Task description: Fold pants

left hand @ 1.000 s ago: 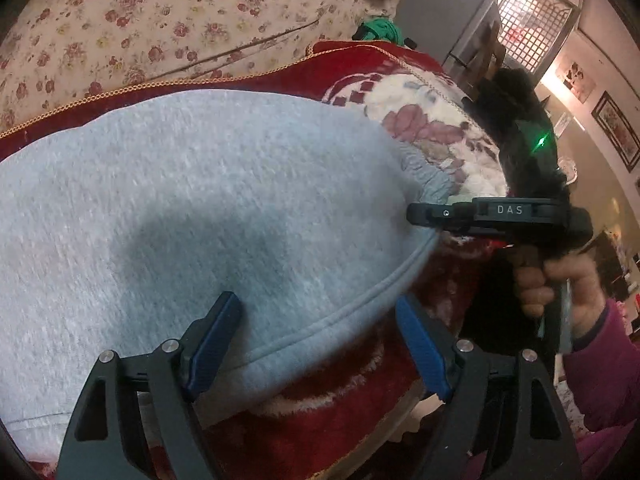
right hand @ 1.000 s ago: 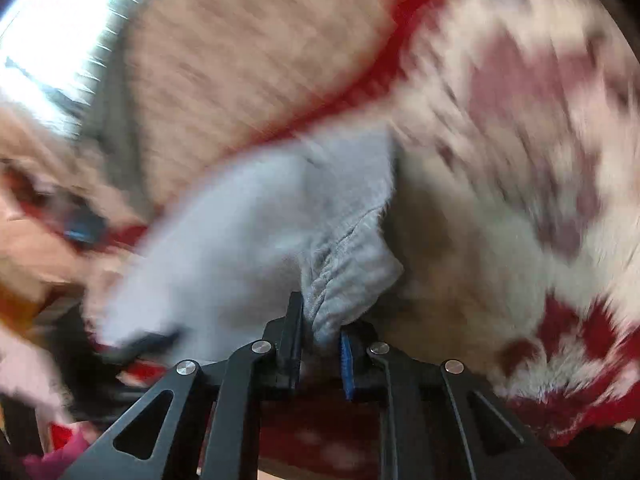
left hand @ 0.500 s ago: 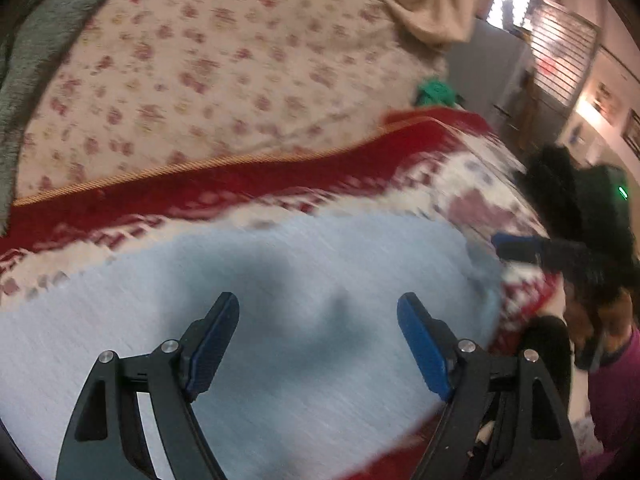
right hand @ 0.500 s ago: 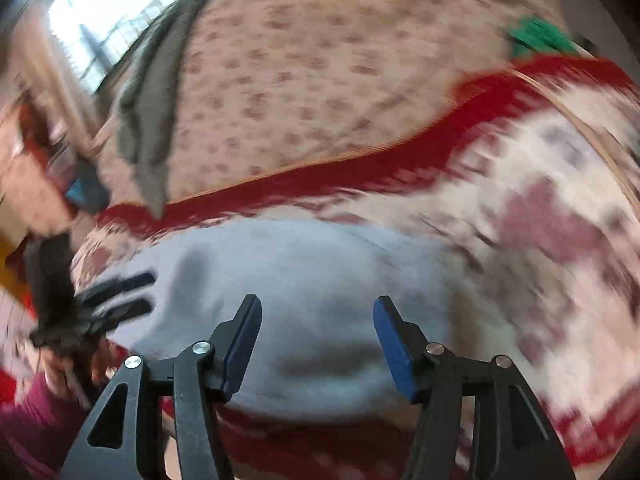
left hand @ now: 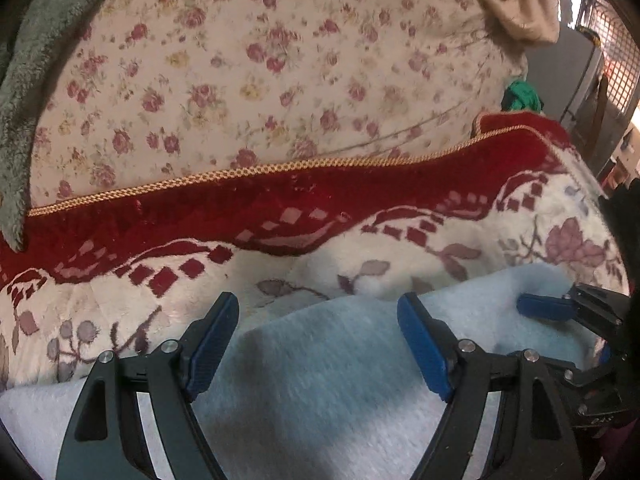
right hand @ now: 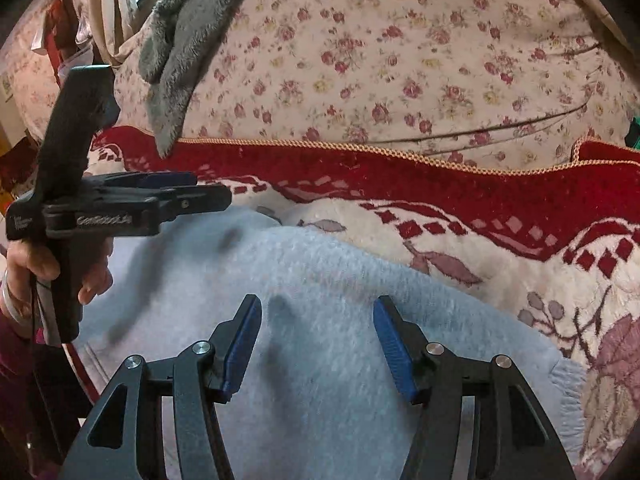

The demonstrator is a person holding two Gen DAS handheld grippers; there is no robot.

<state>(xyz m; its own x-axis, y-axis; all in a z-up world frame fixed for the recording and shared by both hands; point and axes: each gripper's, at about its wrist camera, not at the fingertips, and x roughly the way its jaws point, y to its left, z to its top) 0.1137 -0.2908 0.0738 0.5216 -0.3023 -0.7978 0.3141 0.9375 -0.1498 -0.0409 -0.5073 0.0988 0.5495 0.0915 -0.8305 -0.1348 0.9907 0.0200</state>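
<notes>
Left gripper: black frame, blue pads, jaws wide, empty, above the cloth.
Right gripper: same make, jaws parted, nothing between them; a second ago it pinched a bunched cuff, now let go.
Pale grey fleece pants: flat beneath both grippers on the red-and-cream floral plush blanket, ribbed cuff at right.
Step, as judged: a fold just laid, grippers between grips. Next move calls for picking a fresh edge with both.
Beyond: rose-print quilt.
</notes>
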